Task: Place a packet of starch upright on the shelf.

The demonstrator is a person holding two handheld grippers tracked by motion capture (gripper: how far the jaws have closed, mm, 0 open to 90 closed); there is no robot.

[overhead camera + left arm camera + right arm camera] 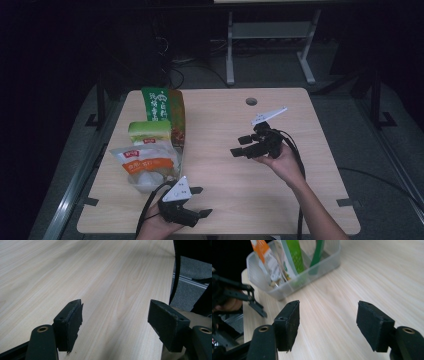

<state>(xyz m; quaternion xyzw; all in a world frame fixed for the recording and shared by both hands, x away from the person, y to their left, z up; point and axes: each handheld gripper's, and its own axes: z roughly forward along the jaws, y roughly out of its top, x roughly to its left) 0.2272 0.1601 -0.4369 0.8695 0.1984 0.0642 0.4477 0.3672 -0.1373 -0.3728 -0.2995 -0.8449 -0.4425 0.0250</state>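
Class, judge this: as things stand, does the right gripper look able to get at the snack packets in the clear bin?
Probably yes: the right gripper is open and faces the bin across bare table.

I note a light wood-grain worktop (225,150), its surface unmarked in the left tool view (100,277). A round hole (251,101) sits near the far edge, right of centre. Dark brackets are fixed at the near left corner (86,201) and the near right corner (348,202). A metal rail (75,185) runs along the left side. Beyond the far edge, a white desk frame (230,50) stands on the grey floor (350,130), with a tangle of cables (175,70) to its left. The background is too dark to inspect.
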